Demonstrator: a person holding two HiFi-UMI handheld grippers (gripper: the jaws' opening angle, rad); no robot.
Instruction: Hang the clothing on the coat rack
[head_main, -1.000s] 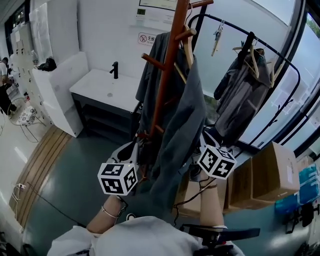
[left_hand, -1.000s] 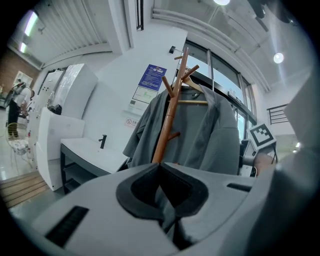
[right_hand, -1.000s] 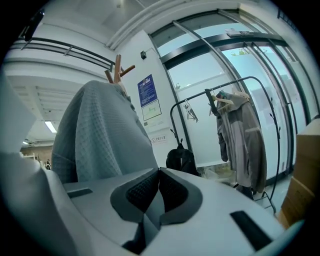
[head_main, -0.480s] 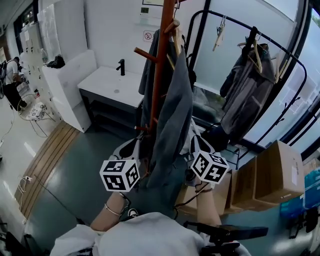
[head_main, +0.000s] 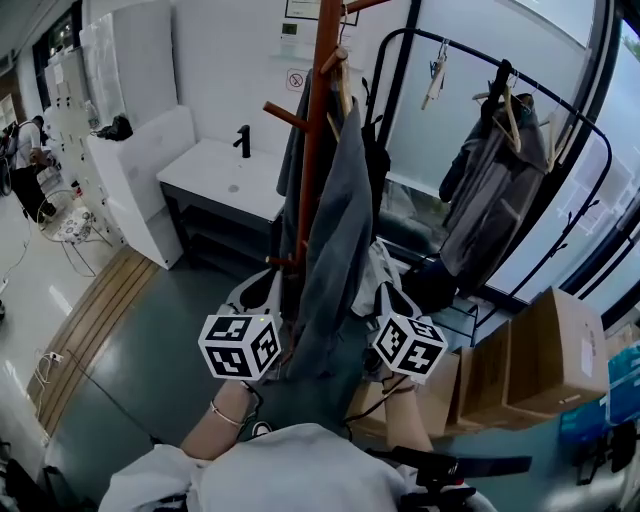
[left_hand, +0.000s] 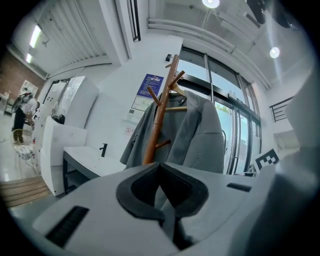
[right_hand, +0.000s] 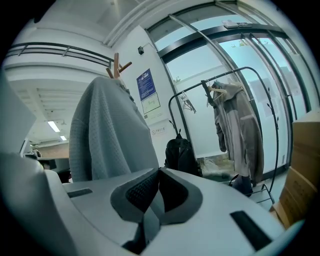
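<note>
One wooden coat rack (head_main: 313, 140) carries two garments: one grey coat (head_main: 335, 240), one darker jacket (head_main: 290, 165). One grey-brown jacket (head_main: 490, 190) hangs by the window (head_main: 430, 150). I also count one sink counter (head_main: 215, 185), one black tap (head_main: 243, 140), one black backpack (right_hand: 180, 152) and at least two cardboard boxes (head_main: 550, 345).
</note>
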